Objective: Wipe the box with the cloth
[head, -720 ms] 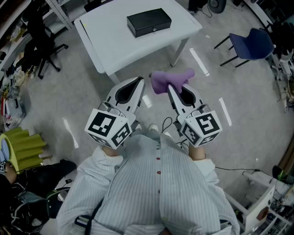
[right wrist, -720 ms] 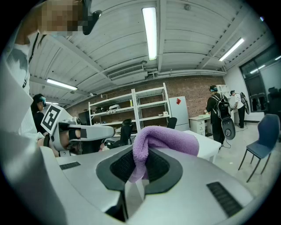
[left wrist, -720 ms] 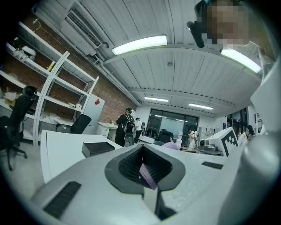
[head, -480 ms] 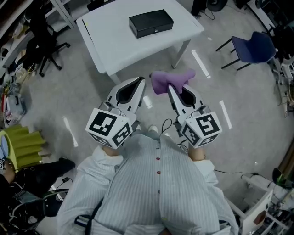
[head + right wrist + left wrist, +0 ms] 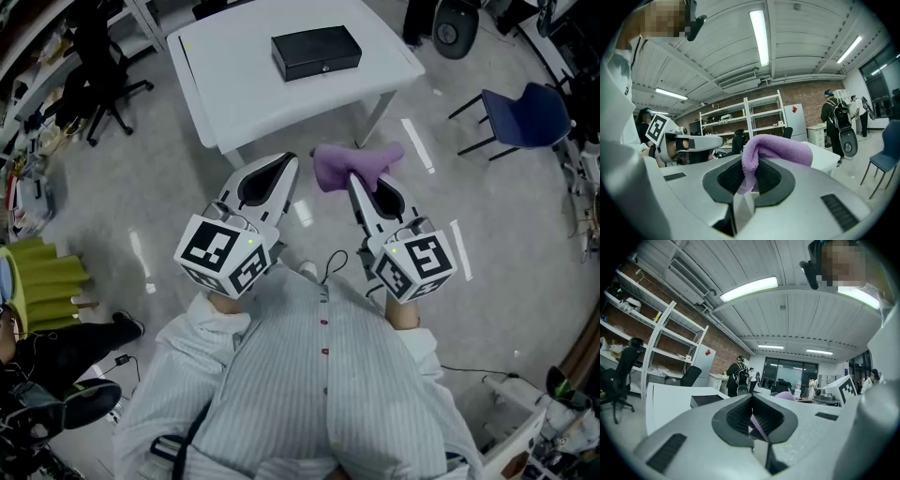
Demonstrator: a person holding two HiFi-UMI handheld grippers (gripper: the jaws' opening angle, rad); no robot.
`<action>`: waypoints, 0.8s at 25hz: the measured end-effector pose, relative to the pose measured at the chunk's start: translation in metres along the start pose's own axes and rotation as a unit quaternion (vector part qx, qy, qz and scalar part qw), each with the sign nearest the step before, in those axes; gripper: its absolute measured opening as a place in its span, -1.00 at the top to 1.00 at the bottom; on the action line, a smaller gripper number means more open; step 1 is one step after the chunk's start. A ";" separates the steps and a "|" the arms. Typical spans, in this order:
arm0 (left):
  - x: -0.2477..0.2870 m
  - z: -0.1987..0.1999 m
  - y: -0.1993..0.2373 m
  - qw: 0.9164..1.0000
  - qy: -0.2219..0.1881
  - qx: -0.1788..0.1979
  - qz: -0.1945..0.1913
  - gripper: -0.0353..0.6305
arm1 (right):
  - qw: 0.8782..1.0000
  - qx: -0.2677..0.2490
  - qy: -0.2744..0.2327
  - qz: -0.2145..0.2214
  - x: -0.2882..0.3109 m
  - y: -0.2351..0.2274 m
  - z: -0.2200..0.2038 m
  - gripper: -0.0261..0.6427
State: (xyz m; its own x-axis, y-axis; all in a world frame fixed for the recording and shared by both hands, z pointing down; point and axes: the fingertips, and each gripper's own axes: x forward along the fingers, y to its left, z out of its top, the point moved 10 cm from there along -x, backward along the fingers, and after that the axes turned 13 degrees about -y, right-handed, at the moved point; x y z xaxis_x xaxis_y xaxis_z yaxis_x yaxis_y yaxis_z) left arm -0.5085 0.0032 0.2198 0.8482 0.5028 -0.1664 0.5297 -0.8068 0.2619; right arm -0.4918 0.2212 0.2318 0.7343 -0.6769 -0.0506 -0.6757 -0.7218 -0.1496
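The black box (image 5: 316, 52) lies on the white table (image 5: 234, 94), beyond both grippers. My right gripper (image 5: 352, 178) is shut on the purple cloth (image 5: 357, 162), which bunches up over its tips, short of the table's near corner. In the right gripper view the cloth (image 5: 774, 149) folds over the closed jaws of the right gripper (image 5: 749, 174). My left gripper (image 5: 290, 161) is shut with nothing in it, level with the right one and just left of it. From the left gripper (image 5: 751, 398) the box (image 5: 704, 400) shows low on the table (image 5: 668, 401).
A blue chair (image 5: 524, 105) stands right of the table and a black office chair (image 5: 101, 58) to its left. A green ribbed object (image 5: 45, 298) and someone's legs lie at the left edge. People (image 5: 738, 376) stand by shelving (image 5: 761, 117) further off.
The table and box have slid slightly down and right in the head view. Both grippers keep their pose, and the cloth stays in the right one.
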 end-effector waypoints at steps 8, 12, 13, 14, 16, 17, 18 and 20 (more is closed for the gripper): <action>0.012 -0.009 -0.013 1.000 -0.001 0.005 0.010 0.87 | 1.000 0.007 -0.004 0.003 -0.012 -0.024 -0.001 0.78; 0.026 -0.013 -0.004 1.000 0.003 0.009 0.010 0.87 | 1.000 0.020 -0.005 0.001 -0.002 -0.038 -0.008 0.78; 0.031 -0.015 -0.001 1.000 0.005 0.010 0.009 0.87 | 1.000 0.022 -0.005 0.001 0.003 -0.042 -0.010 0.78; 0.037 -0.017 0.004 1.000 0.005 0.010 0.009 0.87 | 1.000 0.023 -0.004 0.002 0.009 -0.046 -0.011 0.78; 0.052 -0.017 0.017 1.000 0.004 0.008 0.009 0.87 | 1.000 0.022 -0.003 0.002 0.025 -0.058 -0.011 0.78; 0.062 -0.017 0.024 1.000 0.004 0.007 0.009 0.87 | 1.000 0.022 -0.002 0.002 0.035 -0.065 -0.011 0.78; 0.073 -0.016 0.033 1.000 0.004 0.006 0.009 0.87 | 1.000 0.022 0.000 0.002 0.045 -0.072 -0.010 0.78; 0.096 -0.014 0.050 1.000 0.005 0.005 0.007 0.87 | 1.000 0.022 0.005 0.001 0.068 -0.088 -0.009 0.78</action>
State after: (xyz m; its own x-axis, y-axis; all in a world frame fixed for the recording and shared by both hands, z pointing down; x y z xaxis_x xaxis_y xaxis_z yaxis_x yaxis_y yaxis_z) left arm -0.4002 0.0153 0.2303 0.8559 0.4940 -0.1530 0.5172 -0.8172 0.2544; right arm -0.3832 0.2375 0.2501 0.7321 -0.6800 -0.0409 -0.6735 -0.7134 -0.1937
